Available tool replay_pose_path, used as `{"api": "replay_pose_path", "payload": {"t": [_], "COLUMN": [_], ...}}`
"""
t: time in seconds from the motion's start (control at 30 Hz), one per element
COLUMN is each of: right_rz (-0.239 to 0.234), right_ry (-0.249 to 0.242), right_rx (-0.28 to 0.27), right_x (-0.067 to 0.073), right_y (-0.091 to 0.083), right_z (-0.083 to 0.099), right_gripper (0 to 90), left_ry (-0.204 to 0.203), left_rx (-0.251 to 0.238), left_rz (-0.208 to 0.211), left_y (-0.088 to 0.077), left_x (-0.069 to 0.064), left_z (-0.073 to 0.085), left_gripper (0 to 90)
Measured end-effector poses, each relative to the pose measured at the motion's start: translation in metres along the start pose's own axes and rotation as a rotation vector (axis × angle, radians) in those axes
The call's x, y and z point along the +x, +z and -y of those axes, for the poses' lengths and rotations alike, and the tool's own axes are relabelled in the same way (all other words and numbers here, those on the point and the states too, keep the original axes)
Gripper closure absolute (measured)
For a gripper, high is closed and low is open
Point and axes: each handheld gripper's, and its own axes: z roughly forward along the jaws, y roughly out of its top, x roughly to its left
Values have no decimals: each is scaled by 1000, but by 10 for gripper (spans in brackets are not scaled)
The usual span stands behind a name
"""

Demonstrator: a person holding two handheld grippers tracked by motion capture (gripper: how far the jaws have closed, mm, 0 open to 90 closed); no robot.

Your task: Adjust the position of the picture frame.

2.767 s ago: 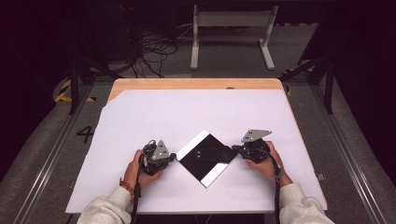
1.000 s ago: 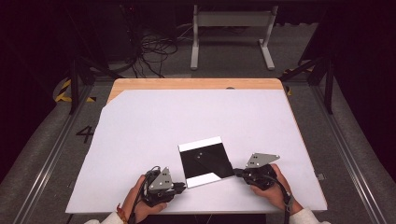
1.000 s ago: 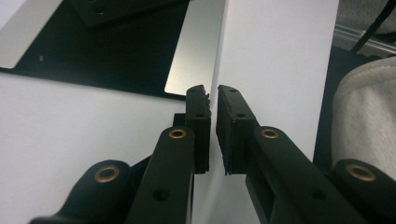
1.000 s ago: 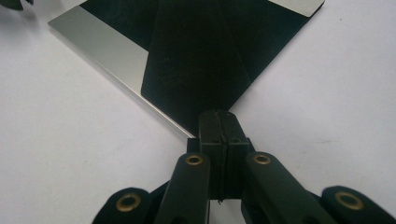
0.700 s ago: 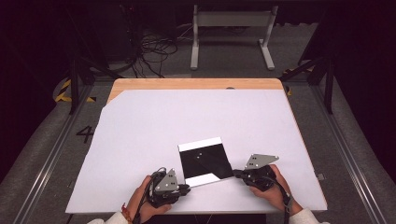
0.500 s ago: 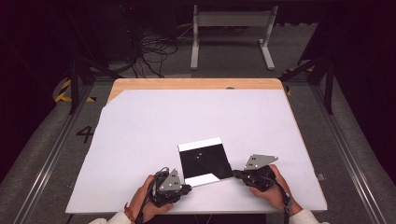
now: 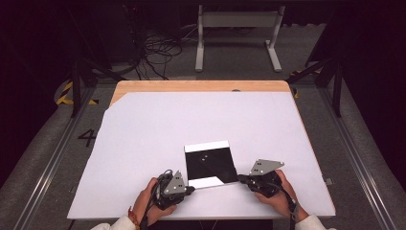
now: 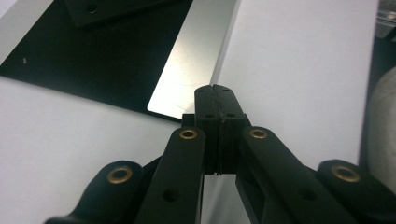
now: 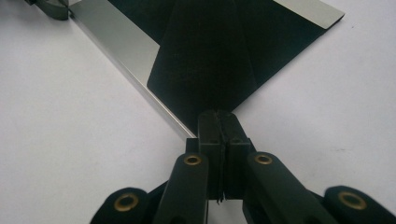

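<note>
Both grippers (image 7: 190, 189) (image 7: 241, 179) clamped — on sheet (image 7: 210, 163) corners.

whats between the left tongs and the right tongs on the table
In the high view, the near edge of the black sheet, with its white strip, lies between the left tongs and the right tongs; each is shut at a near corner.

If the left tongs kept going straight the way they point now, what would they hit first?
Most likely the black sheet: the shut left tongs sit at the corner of its silvery strip. Whether they already touch or grip it is unclear.
</note>
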Motion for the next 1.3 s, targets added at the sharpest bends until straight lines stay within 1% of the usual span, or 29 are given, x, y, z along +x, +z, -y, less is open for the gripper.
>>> {"api": "replay_pose_path", "payload": {"t": [0.1, 0.23, 0.33, 0.37, 0.43, 0.53, 0.57, 0.6, 0.67, 0.77, 0.8, 0.83, 0.87, 0.93, 0.97, 1.03, 1.07, 1.1, 1.13, 1.17, 1.2, 1.23, 1.27, 1.3], "right_rz": [15, 15, 25, 28, 26, 31, 30, 30, 27, 21, 14, 14, 5, -5, -12, -16, -20, -23, -30, -33, -29, -30, -40, -40], "right_ry": [-13, -7, -9, -8, -4, -9, -7, -6, -3, -3, -2, -2, -2, -15, -24, -34, -36, -39, -40, -42, -37, -34, -27, -27], "right_rx": [6, 1, -6, -8, -8, -10, -9, -10, -8, -10, -8, -8, -2, 3, 11, 18, 28, 41, 49, 54, 70, 81, 99, 99], "right_x": [2, 2, 1, 1, 1, 1, 1, 1, 1, 0, -1, -1, 0, 1, 2, 4, 5, 6, 7, 8, 8, 8, 8, 8], "right_y": [1, 2, 3, 3, 4, 4, 4, 4, 4, 2, 1, 1, 0, -3, -4, -5, -5, -6, -6, -6, -6, -6, -6, -6], "right_z": [-2, -2, -2, -2, -3, -3, -3, -3, -3, -3, -4, -4, -5, -6, -7, -9, -10, -11, -12, -12, -13, -13, -14, -14], "right_gripper": [887, 870, 871, 872, 870, 865, 861, 858, 843, 810, 791, 791, 768, 744, 731, 718, 711, 706, 702, 694, 687, 686, 686, 686], "left_ry": [-2, -3, -4, -5, 5, -6, -14, -9, -10, 0, 11, 11, 14, 24, 24, 22, 13, 7, 1, -7, -13, -21, -21, -24], "left_rx": [-4, -11, -13, -11, -8, -15, -14, -14, -12, -10, -4, -4, -4, -4, -10, -28, -47, -53, -55, -56, -58, -53, -53, -55], "left_rz": [-8, -3, -4, -5, -16, -12, -13, -8, -11, -18, -24, -24, -25, -39, -45, -43, -51, -69, -76, -92, -105, -120, -120, -119], "left_y": [2, 4, 6, 6, 7, 10, 10, 10, 10, 9, 7, 7, 5, -1, -5, -12, -18, -23, -25, -30, -32, -36, -36, -38], "left_x": [5, 10, 13, 13, 15, 19, 19, 20, 20, 19, 19, 19, 19, 19, 20, 23, 24, 25, 26, 28, 28, 30, 30, 31], "left_z": [-2, -3, -4, -4, -6, -7, -7, -7, -7, -8, -8, -8, -7, -4, -3, 1, 4, 7, 9, 13, 15, 20, 20, 23], "left_gripper": [896, 896, 897, 897, 897, 897, 897, 897, 896, 890, 877, 850, 850, 819, 801, 759, 726, 678, 637, 598, 539, 500, 490, 490]}}
